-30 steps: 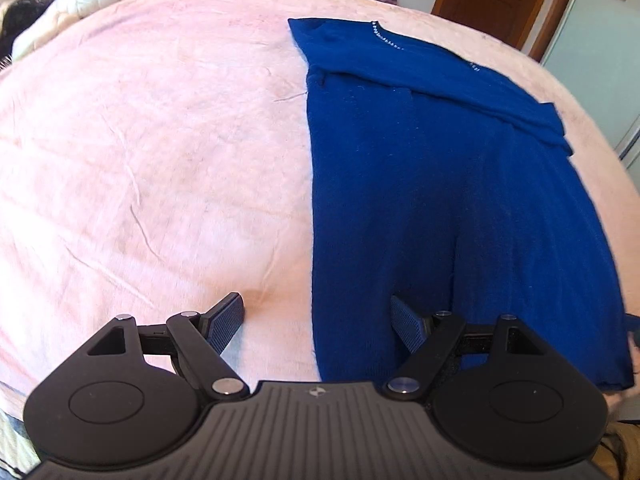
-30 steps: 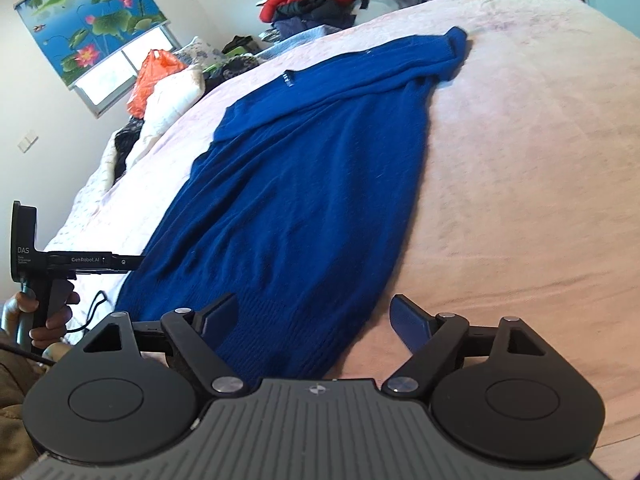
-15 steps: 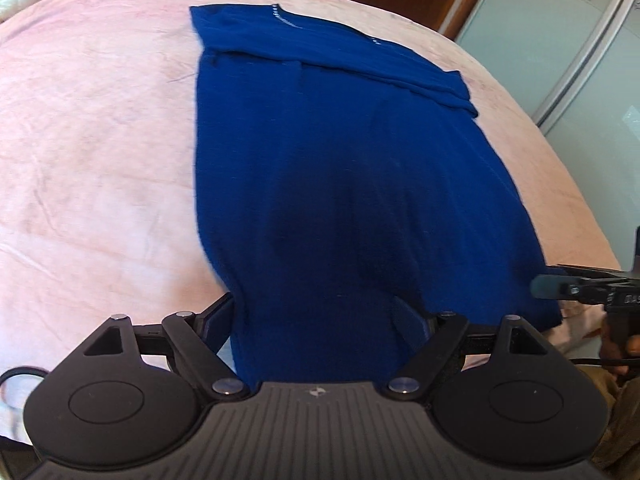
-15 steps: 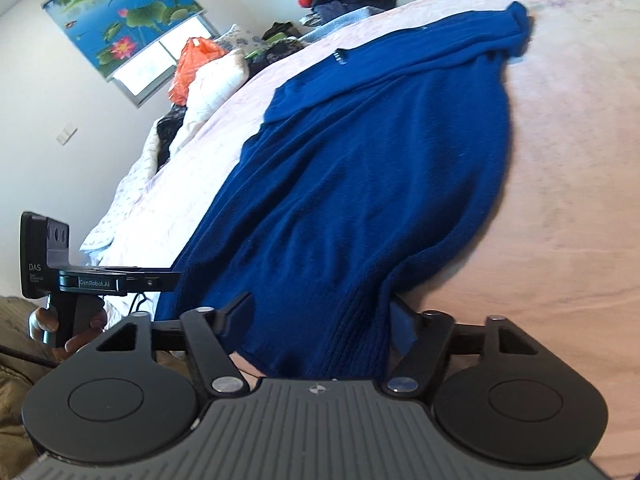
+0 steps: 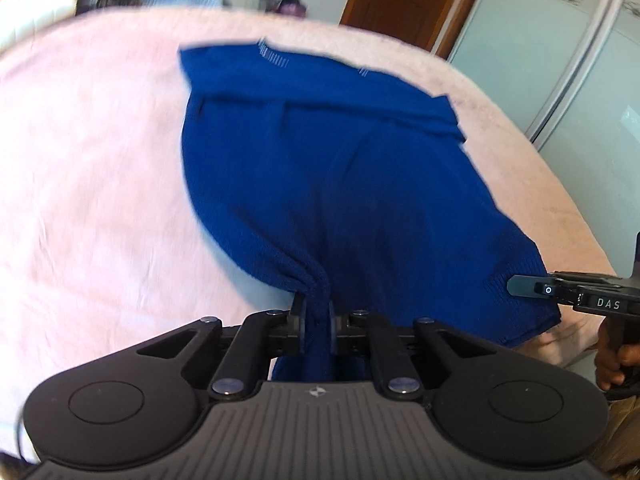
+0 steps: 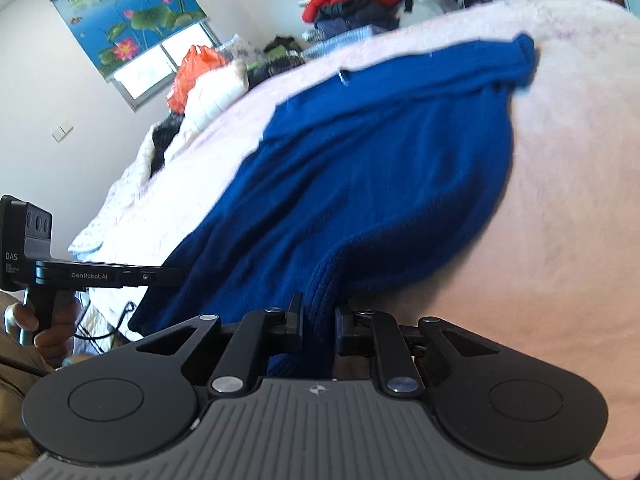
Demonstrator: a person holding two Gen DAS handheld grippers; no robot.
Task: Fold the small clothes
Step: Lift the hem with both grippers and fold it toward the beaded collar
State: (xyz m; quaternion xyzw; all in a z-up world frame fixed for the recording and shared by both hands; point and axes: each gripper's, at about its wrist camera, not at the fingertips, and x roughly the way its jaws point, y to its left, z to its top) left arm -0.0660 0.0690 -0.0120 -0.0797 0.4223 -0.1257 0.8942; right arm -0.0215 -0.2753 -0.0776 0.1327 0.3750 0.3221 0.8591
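A blue sweater (image 5: 344,184) lies spread on the pink bed (image 5: 92,184), its far end folded over. The left gripper (image 5: 316,314) has just closed its jaws and pinches the near hem at one corner, bunching the knit. The right gripper (image 6: 318,318) has likewise just closed on the hem's other corner, which rises off the bed.

The right tool (image 6: 318,322), its jaws just closed, pinches the blue garment's (image 6: 380,176) hem; beyond, somewhat blurred, the pink bed (image 6: 568,208).
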